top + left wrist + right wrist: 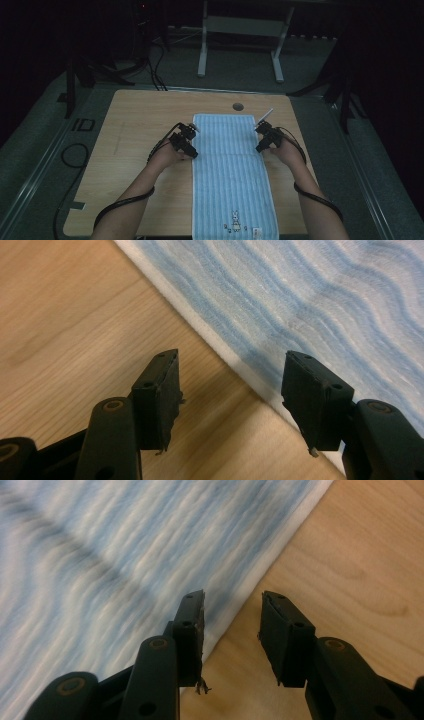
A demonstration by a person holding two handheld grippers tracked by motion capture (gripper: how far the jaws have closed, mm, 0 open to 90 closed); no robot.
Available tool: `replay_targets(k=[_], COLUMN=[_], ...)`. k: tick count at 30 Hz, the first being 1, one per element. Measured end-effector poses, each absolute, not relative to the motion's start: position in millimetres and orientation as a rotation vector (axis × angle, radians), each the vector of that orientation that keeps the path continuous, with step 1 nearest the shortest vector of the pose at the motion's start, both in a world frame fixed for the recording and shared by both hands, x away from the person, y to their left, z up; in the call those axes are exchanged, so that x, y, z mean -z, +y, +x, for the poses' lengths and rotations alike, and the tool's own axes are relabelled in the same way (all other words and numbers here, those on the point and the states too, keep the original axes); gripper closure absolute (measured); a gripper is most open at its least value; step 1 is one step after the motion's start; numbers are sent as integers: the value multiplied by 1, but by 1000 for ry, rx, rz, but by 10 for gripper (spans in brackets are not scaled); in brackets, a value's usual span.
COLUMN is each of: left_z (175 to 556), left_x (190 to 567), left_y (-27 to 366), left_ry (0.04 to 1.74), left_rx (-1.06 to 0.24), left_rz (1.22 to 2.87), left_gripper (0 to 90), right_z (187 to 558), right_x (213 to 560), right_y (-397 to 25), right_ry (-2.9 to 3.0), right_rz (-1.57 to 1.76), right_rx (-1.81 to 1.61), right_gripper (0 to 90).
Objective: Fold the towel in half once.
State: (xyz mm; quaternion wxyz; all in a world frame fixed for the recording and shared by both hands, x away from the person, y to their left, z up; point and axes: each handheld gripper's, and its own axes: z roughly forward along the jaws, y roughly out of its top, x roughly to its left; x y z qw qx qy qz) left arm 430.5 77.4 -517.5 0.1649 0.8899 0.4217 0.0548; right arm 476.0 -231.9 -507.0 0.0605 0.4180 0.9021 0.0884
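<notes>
Towel (230,165) flat at frame centre, unfolded. Left gripper (192,141) and right gripper (262,137) gape, straddling its edges; grasp pending.

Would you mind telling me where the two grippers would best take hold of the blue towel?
Probably its white-hemmed long edges: the towel lies flat. The left gripper comes from the left, the right gripper from the right, each open astride its hem.

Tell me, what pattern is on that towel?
The towel has light blue and white stripes with a white edge, clearest in the left gripper view.
</notes>
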Motion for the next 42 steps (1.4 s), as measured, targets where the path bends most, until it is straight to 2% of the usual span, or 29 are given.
replay_targets(k=[5,10,11,13,15,17,18,22,28,30,36,42], left_z=[434,433,432,430,429,429,429,427,414,408,374,322], left_x=[525,525,525,525,525,525,525,518,494,487,466,475], left_y=[71,64,63,60,58,59,59,62,74,79,86,87], left_ry=[1182,1163,1151,1123,1102,1117,1115,1104,1063,1061,998,886], left_rx=[-147,-178,-179,-178,-159,-120,-124,-136,-146,-128,-192,-155], left_rz=[2550,2546,2544,2543,2531,2506,2508,2497,2443,2415,2381,2432], left_gripper=[410,466,492,565,682,819,853,872,872,872,870,867], right_z=[486,488,487,486,484,482,482,480,472,461,419,360], right_x=[516,517,517,517,516,516,516,510,481,467,446,452], right_y=[-229,-229,-229,-228,-225,-221,-220,-223,-237,-243,-244,-243], right_ry=[2727,2731,2734,2743,2762,2765,2765,2759,2720,2716,2745,2762], right_rz=[1317,1346,1343,1329,1299,1271,1257,1261,1272,1253,1125,985], right_rx=[-277,-283,-278,-273,-273,-255,-247,-276,-410,-487,-526,-550], right_gripper=[600,626,644,748,851,869,871,872,873,878,876,875])
